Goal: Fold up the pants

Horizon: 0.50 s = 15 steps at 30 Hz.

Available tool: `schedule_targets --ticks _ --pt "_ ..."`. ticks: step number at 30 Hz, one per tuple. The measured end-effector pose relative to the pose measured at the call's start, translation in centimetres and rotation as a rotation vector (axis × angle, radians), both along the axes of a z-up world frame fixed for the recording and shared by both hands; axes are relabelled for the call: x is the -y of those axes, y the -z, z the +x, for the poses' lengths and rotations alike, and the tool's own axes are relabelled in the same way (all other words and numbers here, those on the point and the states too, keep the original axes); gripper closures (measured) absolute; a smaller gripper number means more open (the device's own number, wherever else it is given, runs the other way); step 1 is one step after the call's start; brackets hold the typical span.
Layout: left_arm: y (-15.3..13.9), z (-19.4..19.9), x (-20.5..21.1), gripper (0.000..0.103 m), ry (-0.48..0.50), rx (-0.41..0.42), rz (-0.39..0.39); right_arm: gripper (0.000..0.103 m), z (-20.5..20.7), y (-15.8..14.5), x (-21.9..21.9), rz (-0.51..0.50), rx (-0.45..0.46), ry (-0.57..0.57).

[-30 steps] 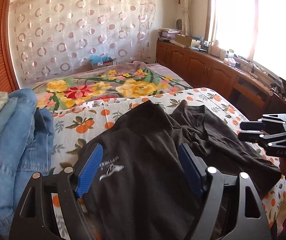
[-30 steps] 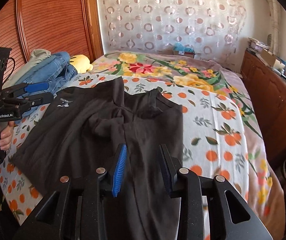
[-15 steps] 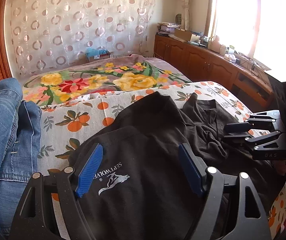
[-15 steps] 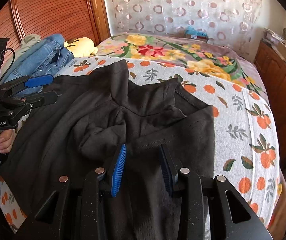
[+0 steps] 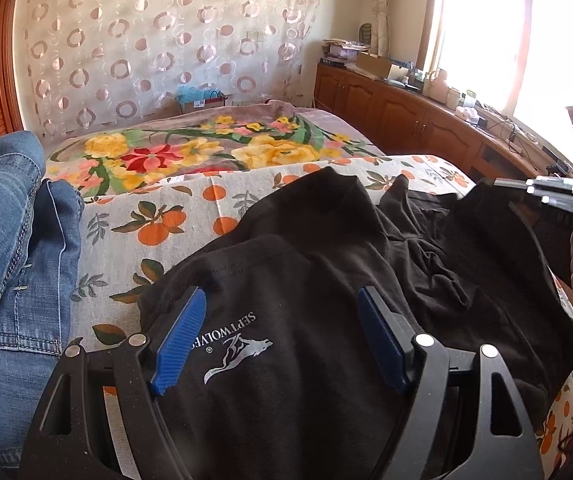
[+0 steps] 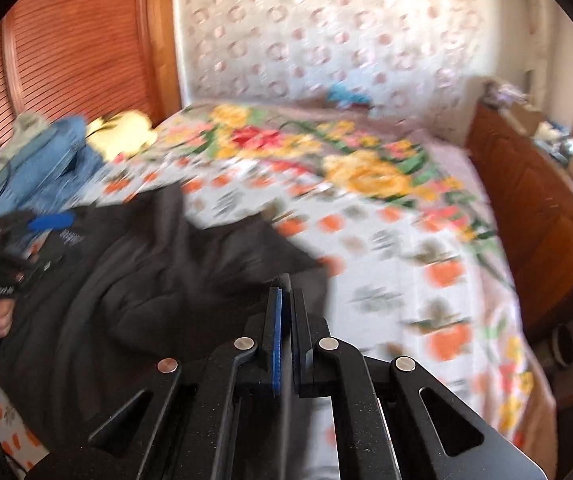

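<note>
The black pants [image 5: 326, 288] lie spread and rumpled across the near part of the bed [image 5: 190, 216], on the orange-print sheet, with the printed white logo [image 5: 238, 350] facing up at the near left. As far as these views show, the folding has barely begun: no neat crease or stacked layer is visible, the cloth is bunched in wrinkles toward the right, and one flap stands up near the middle.

The left gripper [image 5: 282, 340] hangs just over the logo area with its blue pads wide apart; the cloth shows between them but the pads do not press on it, so it holds nothing. The right gripper [image 6: 284, 320] has its jaws brought together. In its own blurred view the pads meet at the right edge of the pants, and dark cloth seems pinched between them, with the fabric pulled up into a ridge there; in the left wrist view this gripper [image 5: 554, 192] sits at the far right with the black cloth rising toward it. I judge this to be a grip on the right edge, the start of a first fold.

What is left is nearly everything: carrying that edge over, smoothing the bunched middle, and folding again to a compact shape. A pile of jeans [image 5: 10, 260] lies at the left, just beside the pants.
</note>
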<state>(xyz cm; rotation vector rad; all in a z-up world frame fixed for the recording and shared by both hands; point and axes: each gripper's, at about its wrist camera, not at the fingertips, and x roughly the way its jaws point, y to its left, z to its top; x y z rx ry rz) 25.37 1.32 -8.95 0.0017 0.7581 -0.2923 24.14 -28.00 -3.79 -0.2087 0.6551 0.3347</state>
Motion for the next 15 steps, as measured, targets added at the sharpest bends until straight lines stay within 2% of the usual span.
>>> schedule_targets --ticks 4,8,11,15 --pt "0.1 0.0 -0.2 0.025 -0.007 -0.002 -0.002 0.100 1.1 -0.4 3.7 -0.047 0.027 0.131" --pt "0.1 0.1 -0.2 0.025 -0.012 -0.004 -0.003 0.100 2.4 1.5 6.3 -0.101 -0.034 0.267" --pt "0.1 0.2 -0.4 0.025 -0.017 -0.006 -0.004 0.100 2.2 2.5 7.2 -0.066 -0.079 0.282" --pt "0.1 0.2 -0.5 0.025 -0.024 -0.009 -0.003 0.100 1.5 2.3 6.9 -0.016 -0.071 0.251"
